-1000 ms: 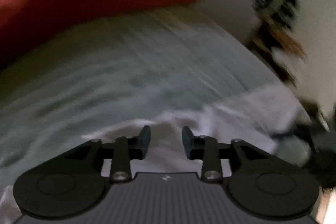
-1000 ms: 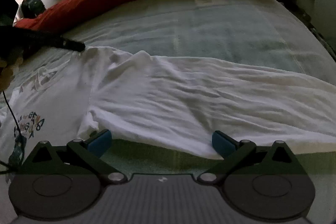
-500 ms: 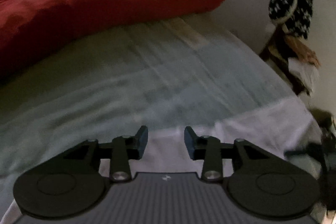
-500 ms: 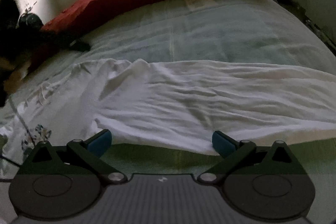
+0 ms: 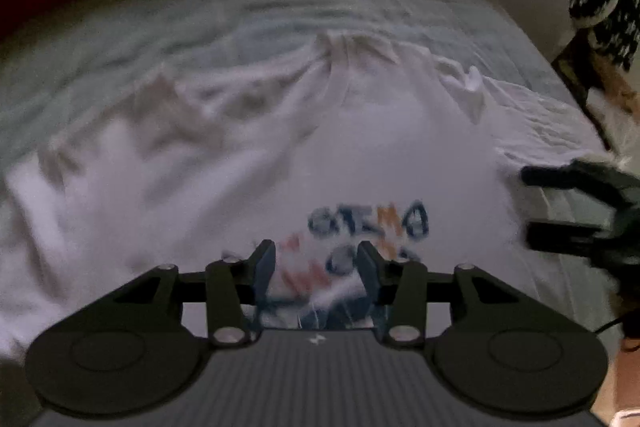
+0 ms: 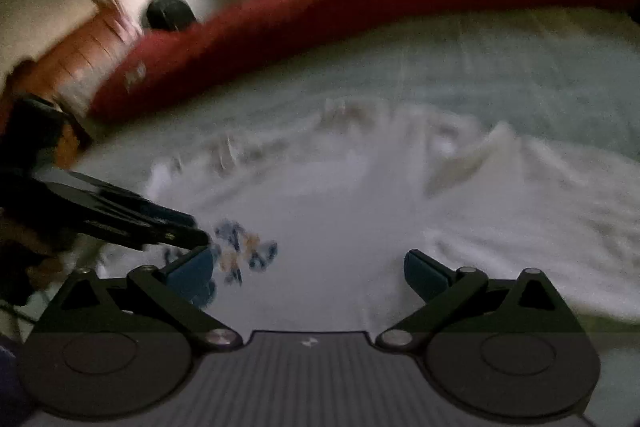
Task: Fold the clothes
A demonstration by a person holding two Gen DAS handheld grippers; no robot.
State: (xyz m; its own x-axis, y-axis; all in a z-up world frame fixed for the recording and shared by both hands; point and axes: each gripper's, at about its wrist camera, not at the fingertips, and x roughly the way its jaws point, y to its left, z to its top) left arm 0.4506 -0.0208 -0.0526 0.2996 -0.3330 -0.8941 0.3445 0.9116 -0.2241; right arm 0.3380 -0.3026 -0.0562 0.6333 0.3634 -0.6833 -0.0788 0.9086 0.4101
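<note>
Two handheld grippers hover over a white T-shirt (image 5: 380,155) spread on a bed.

The left gripper (image 5: 316,267) is opening, nothing between its pads, above the shirt's blurred print (image 5: 368,223). The right gripper (image 6: 308,267) stands wide and empty. Motion blur hides the lettering; a red duvet (image 6: 360,7) lies behind.
</note>
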